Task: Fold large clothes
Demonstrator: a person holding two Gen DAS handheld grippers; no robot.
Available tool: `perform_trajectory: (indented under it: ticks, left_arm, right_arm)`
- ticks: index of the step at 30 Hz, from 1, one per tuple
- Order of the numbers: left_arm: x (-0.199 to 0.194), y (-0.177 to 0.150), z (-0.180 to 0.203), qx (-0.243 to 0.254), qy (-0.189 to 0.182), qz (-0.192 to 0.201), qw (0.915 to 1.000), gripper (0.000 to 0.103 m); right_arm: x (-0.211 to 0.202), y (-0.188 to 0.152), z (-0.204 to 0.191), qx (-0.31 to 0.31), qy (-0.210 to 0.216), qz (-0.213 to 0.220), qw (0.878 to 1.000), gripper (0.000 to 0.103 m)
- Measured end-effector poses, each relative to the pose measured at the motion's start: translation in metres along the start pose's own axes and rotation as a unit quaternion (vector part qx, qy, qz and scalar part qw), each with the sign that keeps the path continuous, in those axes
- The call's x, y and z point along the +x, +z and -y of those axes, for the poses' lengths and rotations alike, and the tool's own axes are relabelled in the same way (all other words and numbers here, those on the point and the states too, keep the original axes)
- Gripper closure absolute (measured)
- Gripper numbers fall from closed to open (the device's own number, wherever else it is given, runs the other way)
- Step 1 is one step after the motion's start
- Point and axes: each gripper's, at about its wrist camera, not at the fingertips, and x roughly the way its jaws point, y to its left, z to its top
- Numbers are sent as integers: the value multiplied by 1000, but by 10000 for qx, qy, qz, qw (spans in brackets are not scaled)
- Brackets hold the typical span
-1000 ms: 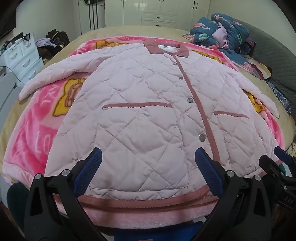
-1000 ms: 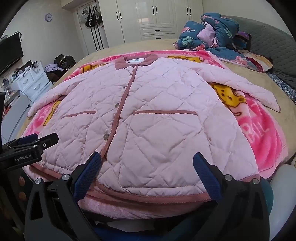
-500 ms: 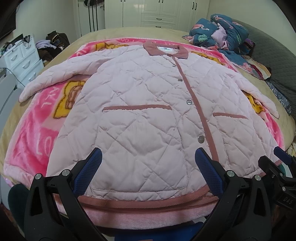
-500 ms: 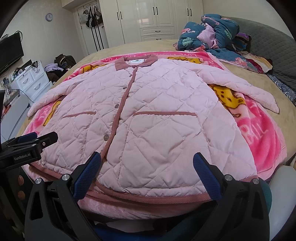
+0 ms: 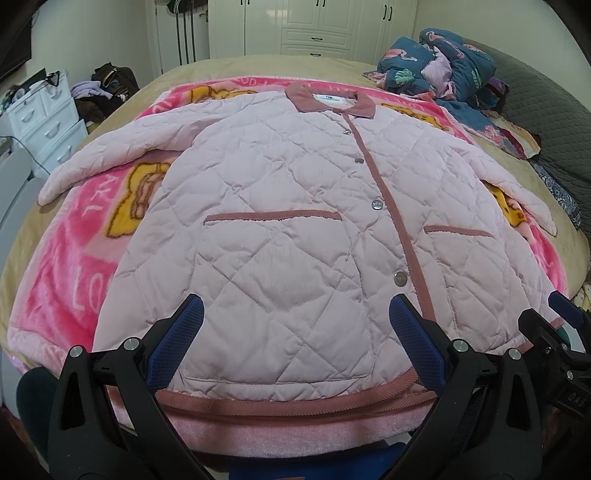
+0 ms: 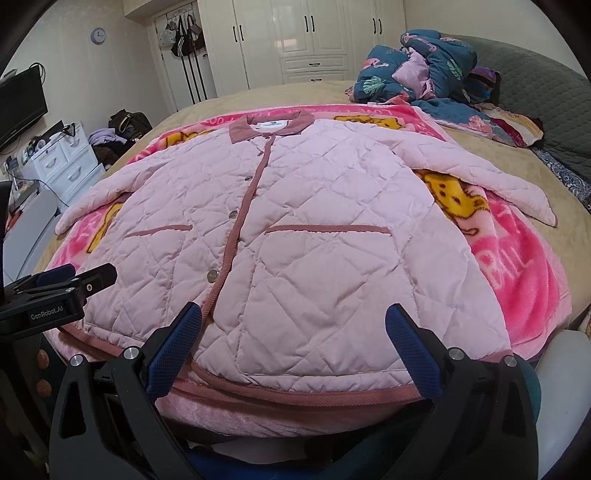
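Left gripper (image 5: 295, 336): your claw is spread wide, holding nothing, hovering over the near hem.
Right gripper (image 6: 293, 338): yours too, spread wide, nothing pinched, beside the left one at the near edge.
Jacket (image 5: 295, 229): pink quilted, lying flat front-up, buttoned, hem toward you, collar (image 5: 330, 101) far, both sleeves spread out left and right.
Blanket (image 5: 74, 266): bright pink with yellow cartoon prints, directly under the jacket.
Bed (image 5: 258, 64): tan cover under the blanket, showing at the far and side edges.
Bedding pile (image 6: 424, 74): teal patterned heap, far right on the bed.
Drawers (image 6: 66, 162): white unit, left of the bed.
TV (image 6: 20, 107): dark screen, left wall.
Wardrobe (image 6: 314, 37): white doors along the far wall.
Clock (image 6: 98, 36): far wall, upper left.
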Motion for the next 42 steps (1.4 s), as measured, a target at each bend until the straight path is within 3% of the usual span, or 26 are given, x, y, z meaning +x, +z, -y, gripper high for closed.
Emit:
perform_trajectory:
  ticks: [29, 42]
  left_arm:
    - [6, 1, 6, 63, 6, -30, 10000, 9]
    - [18, 23, 4, 19, -22, -59, 10000, 9]
  right_arm:
    - [-2, 3, -2, -9, -17, 45, 10000, 4]
    - [19, 35, 0, -53, 63, 3, 10000, 4]
